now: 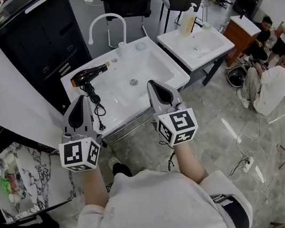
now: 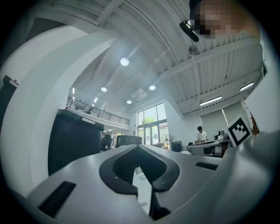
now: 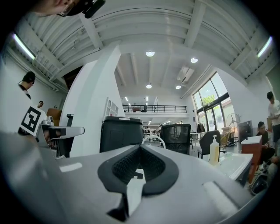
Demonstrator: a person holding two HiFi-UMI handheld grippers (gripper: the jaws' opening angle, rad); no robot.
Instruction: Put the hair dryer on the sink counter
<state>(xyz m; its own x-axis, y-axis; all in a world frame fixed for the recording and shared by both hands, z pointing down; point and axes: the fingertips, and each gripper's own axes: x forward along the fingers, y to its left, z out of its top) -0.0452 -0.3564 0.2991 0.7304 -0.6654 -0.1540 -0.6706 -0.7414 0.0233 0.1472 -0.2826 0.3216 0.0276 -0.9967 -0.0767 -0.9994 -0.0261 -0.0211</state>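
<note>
The hair dryer (image 1: 90,74) lies on the left end of the sink counter (image 1: 177,78), with the left gripper (image 1: 81,98) and the right gripper (image 1: 151,84) at its front edge, jaws together, empty.

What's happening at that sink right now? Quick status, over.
Left gripper shut, empty; right gripper shut, empty. Hair dryer lying on the sink counter, left of the basin, untouched. Its cord dangles over the front edge near the left gripper.
</note>
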